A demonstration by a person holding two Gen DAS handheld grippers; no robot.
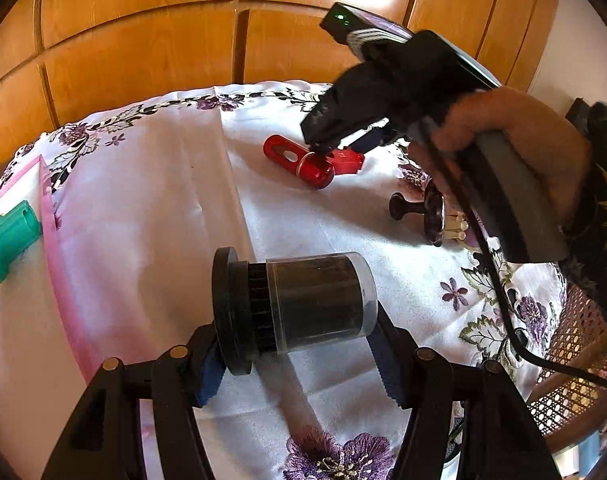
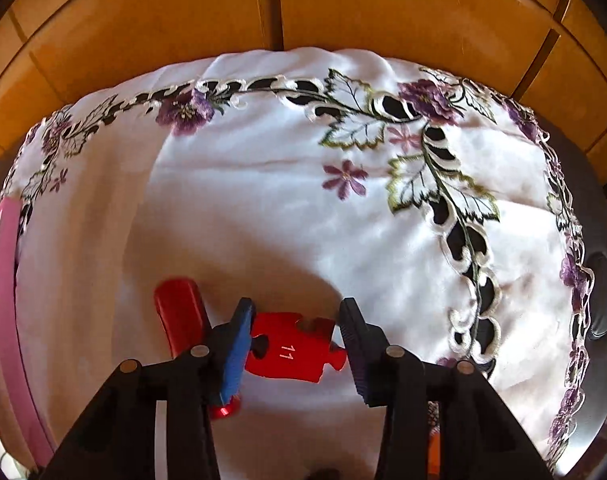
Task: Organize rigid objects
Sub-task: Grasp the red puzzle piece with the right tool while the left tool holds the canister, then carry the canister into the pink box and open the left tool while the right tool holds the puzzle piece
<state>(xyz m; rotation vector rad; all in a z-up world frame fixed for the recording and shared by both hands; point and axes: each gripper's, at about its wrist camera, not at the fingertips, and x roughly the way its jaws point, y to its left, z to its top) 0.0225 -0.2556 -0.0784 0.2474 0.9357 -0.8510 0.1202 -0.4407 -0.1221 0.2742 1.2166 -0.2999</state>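
Note:
My left gripper [image 1: 299, 344] is shut on a black cylinder with a clear cap [image 1: 291, 304], held sideways above the white flowered cloth [image 1: 175, 208]. My right gripper [image 2: 295, 344] is open, its fingers on either side of a red puzzle piece marked 11 [image 2: 293, 350] lying on the cloth. A red metal cylinder [image 2: 179, 312] lies just left of the left finger. In the left wrist view the right gripper [image 1: 335, 148] hangs over the red cylinder [image 1: 299, 162] and red puzzle piece [image 1: 345, 160].
A pink tray [image 1: 51, 248] at the left holds a green plastic part [image 1: 9, 236]. A black knob-shaped object [image 1: 421, 210] and a small white piece [image 1: 455, 228] lie at the right. A wooden cabinet [image 1: 143, 52] stands behind; a cane chair [image 1: 575, 380] is at the right.

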